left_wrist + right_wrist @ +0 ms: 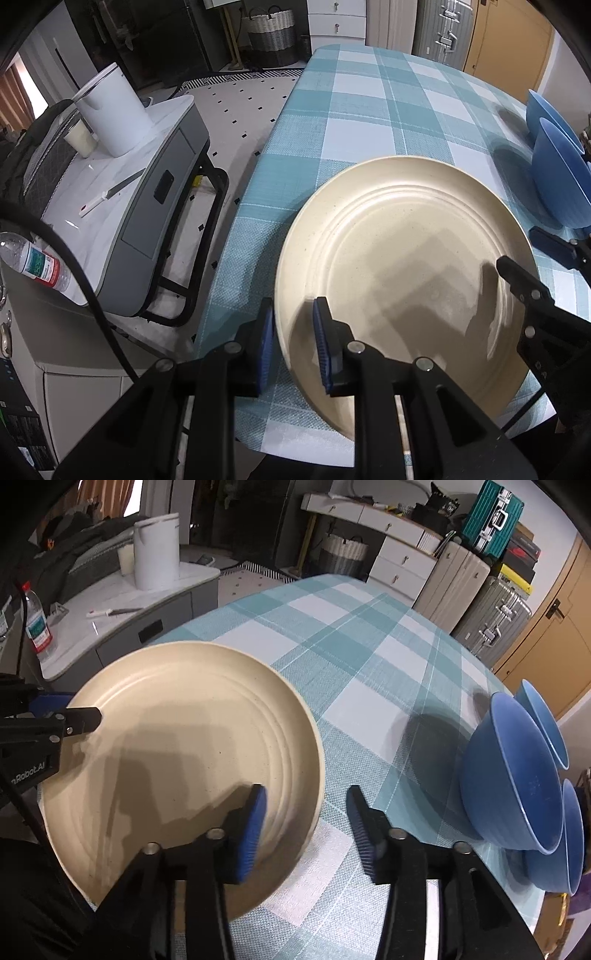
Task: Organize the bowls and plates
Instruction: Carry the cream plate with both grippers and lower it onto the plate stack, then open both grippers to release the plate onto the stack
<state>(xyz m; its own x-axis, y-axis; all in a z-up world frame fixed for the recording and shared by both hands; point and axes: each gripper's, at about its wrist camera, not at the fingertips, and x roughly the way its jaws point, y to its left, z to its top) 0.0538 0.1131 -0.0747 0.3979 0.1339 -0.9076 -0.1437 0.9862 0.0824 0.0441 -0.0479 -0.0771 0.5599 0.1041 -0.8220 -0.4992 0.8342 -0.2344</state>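
The checked worktop [369, 672] carries a cream plate [402, 266] between both tongs. The left tongs [293, 343] pinch its near-left rim; the right tongs [306, 827] stand spread astride the opposite rim, pads clear. Blue bowls [513, 771] sit right of them, partly cut off.

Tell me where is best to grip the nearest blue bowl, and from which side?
Probably the rim of the nearest blue bowl. It leans with its opening turned right, so its thin upper edge is exposed. Bring the open right gripper from above, one finger inside.
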